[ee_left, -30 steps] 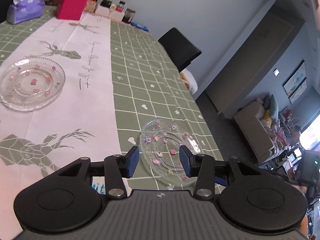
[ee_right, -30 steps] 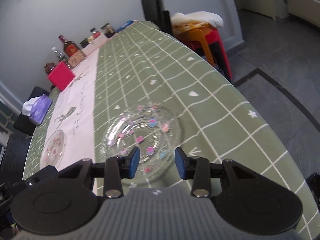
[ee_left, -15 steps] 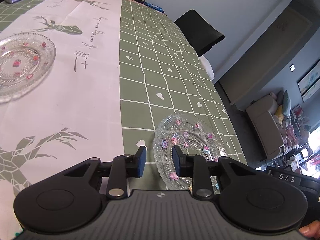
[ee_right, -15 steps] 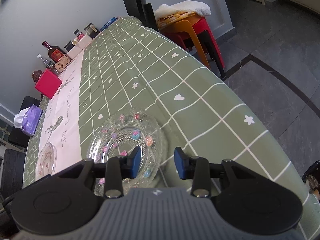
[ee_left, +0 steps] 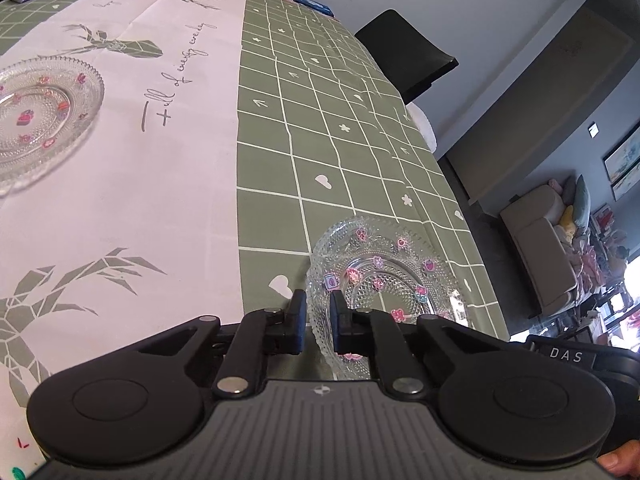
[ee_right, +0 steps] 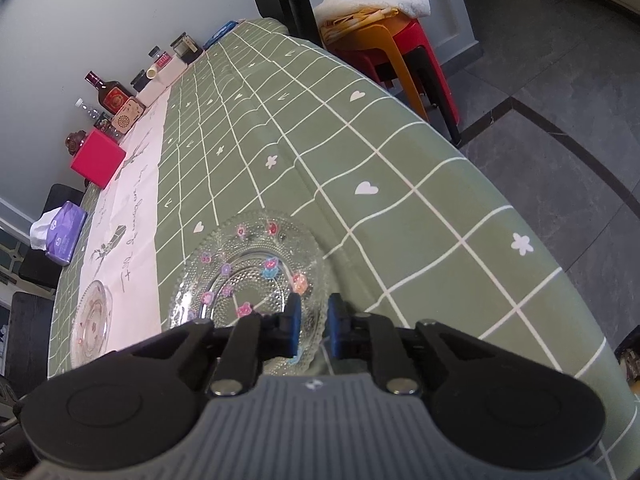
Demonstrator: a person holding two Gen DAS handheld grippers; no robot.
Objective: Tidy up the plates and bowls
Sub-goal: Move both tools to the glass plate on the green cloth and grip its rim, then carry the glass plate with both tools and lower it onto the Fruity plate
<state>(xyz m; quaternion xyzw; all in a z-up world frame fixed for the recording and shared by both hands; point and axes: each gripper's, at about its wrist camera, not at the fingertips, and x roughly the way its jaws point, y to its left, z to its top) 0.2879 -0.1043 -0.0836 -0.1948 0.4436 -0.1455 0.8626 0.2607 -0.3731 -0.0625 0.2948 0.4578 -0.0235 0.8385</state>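
Lower centre of both wrist views: glass plate point(ee_left: 384, 280) w/ flower stickers, on the green checked part of the tablecloth point(ee_left: 340, 128), near the table's edge.

Grip state:
- Left gripper point(ee_left: 317, 322): jaws pinching plate rim, one pad outside, one inside; rim sits between them.
- Right gripper point(ee_right: 310, 330): jaws closing on the opposite rim of the same plate; rim is between the pads. Full pad contact can't be confirmed.

Second glass plate point(ee_left: 40, 116), same pattern, lies well apart at left edge of the left view, on the pink strip; in the right view it appears at lower left.

Step in hand (judgement): two-sided pickup of the near plate, likely to stack it w/ the other.
- Let right pads seat before lifting.
- Raise both sides together, keep plate level; glass rim is beaded and slick, so uneven lift may let it slip or twist.
- Keep it off the table edge.

Hard to see:
- Near rim of plate is hidden behind gripper bodies in both views.
- Far plate cut off by frame at left.
- No bowls visible.
- Clear glass blurs rim outline vs. cloth.
- Only a fingertip point(ee_left: 618, 460) shows, lower right corner.
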